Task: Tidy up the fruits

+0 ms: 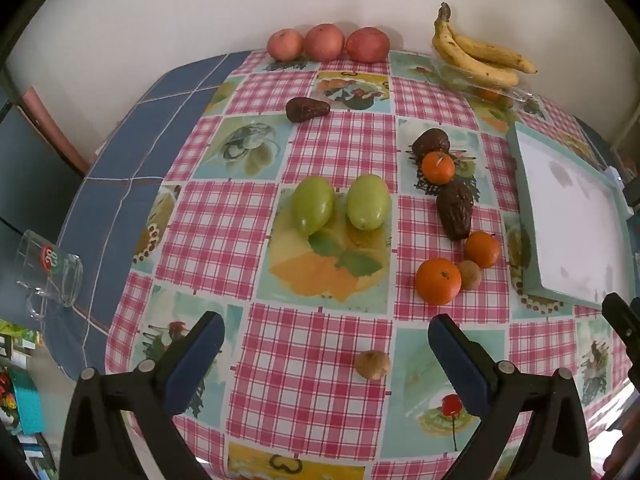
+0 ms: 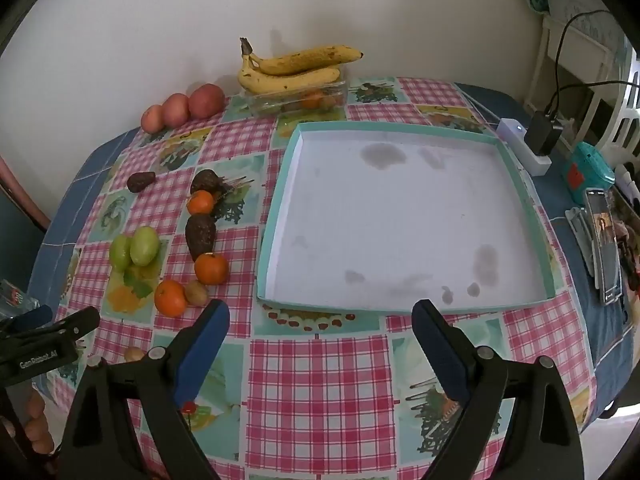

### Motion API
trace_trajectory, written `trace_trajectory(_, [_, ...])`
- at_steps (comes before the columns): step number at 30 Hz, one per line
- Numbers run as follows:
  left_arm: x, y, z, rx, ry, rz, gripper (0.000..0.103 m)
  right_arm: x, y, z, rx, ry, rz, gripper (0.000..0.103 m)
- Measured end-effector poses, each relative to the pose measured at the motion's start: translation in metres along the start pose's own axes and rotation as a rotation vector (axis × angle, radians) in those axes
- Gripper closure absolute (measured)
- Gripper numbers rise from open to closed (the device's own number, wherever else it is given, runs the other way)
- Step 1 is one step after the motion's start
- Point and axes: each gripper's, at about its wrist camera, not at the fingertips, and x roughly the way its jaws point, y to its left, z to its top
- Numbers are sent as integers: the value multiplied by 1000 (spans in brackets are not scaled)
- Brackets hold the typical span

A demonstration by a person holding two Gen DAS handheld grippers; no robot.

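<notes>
Both grippers, left [image 1: 326, 334] and right [image 2: 320, 322], gape empty; bananas [image 2: 294, 68] hide container fruit.

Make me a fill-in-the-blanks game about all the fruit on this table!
1. The number of green fruits lying side by side is ____.
2. The bananas rest on top of a clear ____.
3. The big white tray with the teal rim holds ____ fruits.
4. Both the left gripper and the right gripper have their jaws ____.

Missing words: two; container; no; open
</notes>
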Motion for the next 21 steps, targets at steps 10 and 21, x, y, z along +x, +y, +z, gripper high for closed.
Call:
trace_trajectory(10, [3,0,0,-15,12,0,0,0,0,2,2,2,7,10])
trace_trajectory(21, [4,1,0,-26,8,-3,0,1,0,2,1,4,7,10])
